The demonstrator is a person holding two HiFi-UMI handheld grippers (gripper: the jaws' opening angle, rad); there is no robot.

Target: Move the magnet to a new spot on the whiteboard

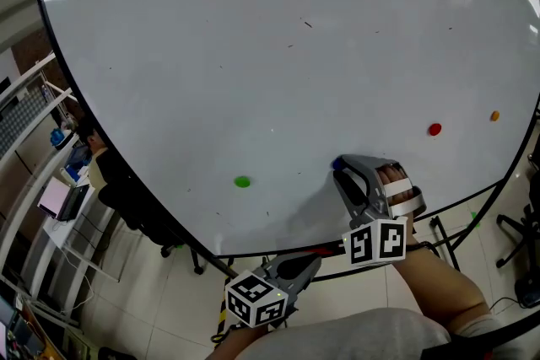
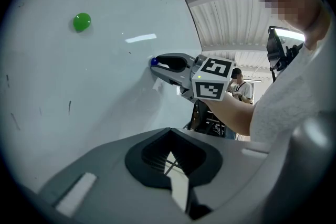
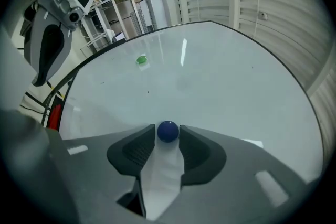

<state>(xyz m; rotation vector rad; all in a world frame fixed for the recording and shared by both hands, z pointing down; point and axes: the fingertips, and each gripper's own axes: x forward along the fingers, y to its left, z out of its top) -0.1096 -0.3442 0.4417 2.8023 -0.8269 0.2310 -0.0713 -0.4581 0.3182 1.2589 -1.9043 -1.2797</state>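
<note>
Blue magnet (image 3: 167, 132) sits between the right gripper's (image 3: 168, 128) parted jaws, plain only in its own view; left gripper's (image 2: 170, 153) jaws together.

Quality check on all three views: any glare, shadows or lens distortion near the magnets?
Head view: the fisheye bows the whiteboard edge, there is a glare patch at top left, and the right gripper casts a soft shadow on the board beside it. Left gripper view: one glare streak, green magnet clear. Right gripper view: heavy barrel distortion, one glare streak, blue magnet sharp.

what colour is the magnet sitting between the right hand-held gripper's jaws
The magnet is dark blue, clearest in the right gripper view.
</note>
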